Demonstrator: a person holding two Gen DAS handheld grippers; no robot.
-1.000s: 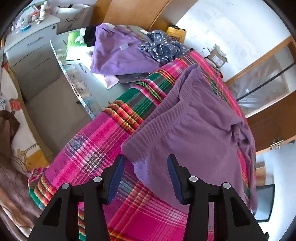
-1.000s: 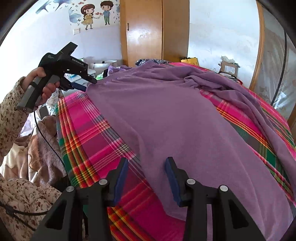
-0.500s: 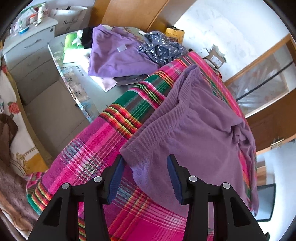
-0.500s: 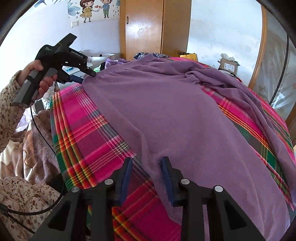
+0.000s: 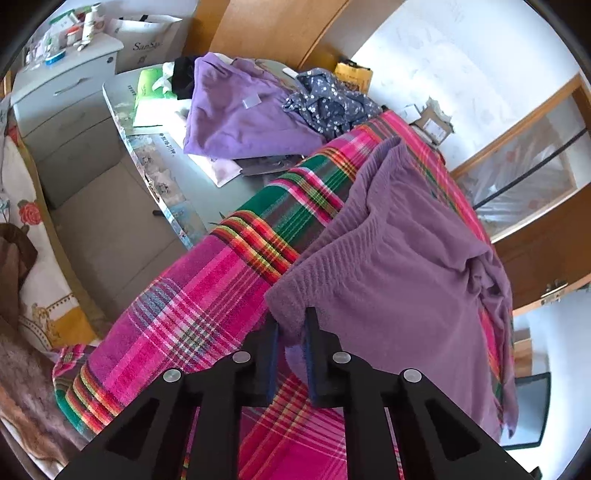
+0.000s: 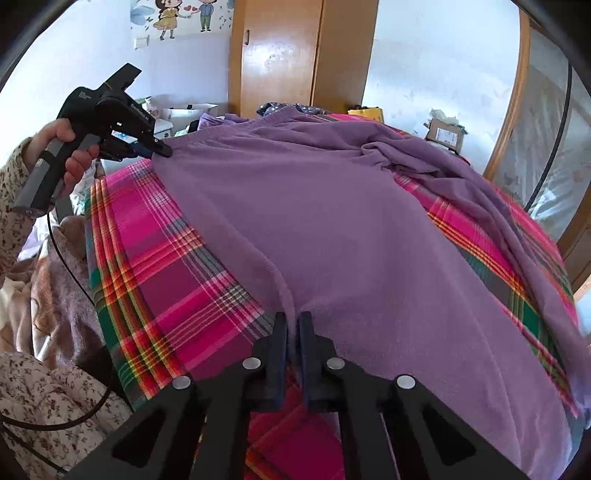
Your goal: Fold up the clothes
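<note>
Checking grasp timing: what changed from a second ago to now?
Both grippers' jaws have just been closing: the left gripper now pinches the purple garment at its ribbed corner, the right gripper its side edge. The garment and plaid blanket lie as before.

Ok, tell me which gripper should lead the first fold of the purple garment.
Probably the left gripper: it pinches the ribbed corner of the purple garment. The right gripper only grips its side edge.

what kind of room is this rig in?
Most likely a home bedroom. A wooden wardrobe stands against the wall, a cartoon sticker decorates it, and a grey dresser carries bottles. A purple garment lies on a plaid blanket, with more clothes piled behind.
</note>
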